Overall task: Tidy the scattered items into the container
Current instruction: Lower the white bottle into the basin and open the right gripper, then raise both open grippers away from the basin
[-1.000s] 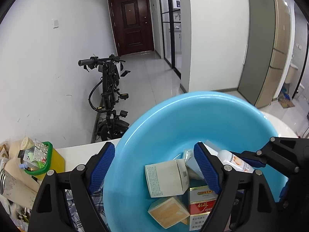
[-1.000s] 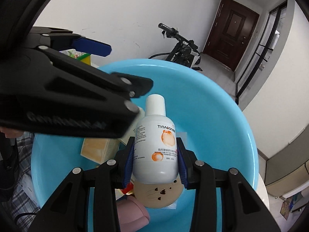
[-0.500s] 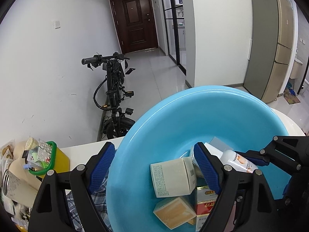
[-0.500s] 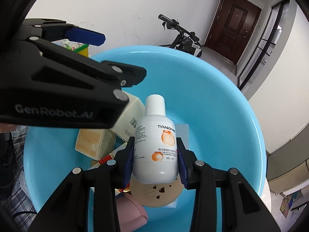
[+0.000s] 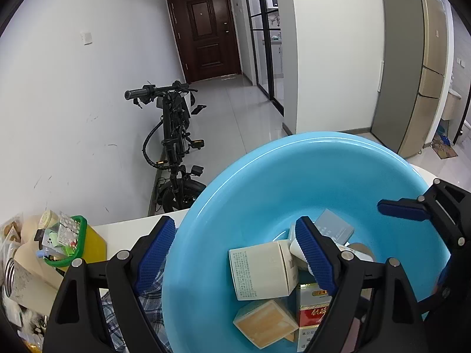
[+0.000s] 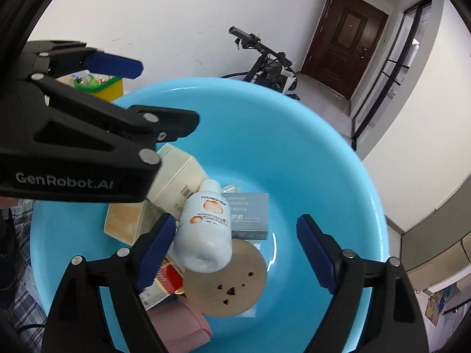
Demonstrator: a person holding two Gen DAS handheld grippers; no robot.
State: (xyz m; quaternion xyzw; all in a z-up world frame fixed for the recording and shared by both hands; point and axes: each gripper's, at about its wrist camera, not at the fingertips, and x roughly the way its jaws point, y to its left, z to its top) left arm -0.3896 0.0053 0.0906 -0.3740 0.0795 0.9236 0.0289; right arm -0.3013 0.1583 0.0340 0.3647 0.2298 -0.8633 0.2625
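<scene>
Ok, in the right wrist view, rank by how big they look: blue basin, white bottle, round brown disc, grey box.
1. blue basin, by far the largest.
2. and 3. white bottle and round brown disc look alike; the bottle lies on top, nearer the camera, so unranked.
4. grey box, partly hidden.

A black electric bike (image 5: 173,150) leans against the white wall, and a dark brown door (image 5: 206,29) stands at the end of the tiled hallway. A tall fridge (image 5: 418,64) stands on the right. A yellow bin with a green rim (image 5: 88,241) sits on the white table (image 5: 126,228), stuffed with packets.
</scene>
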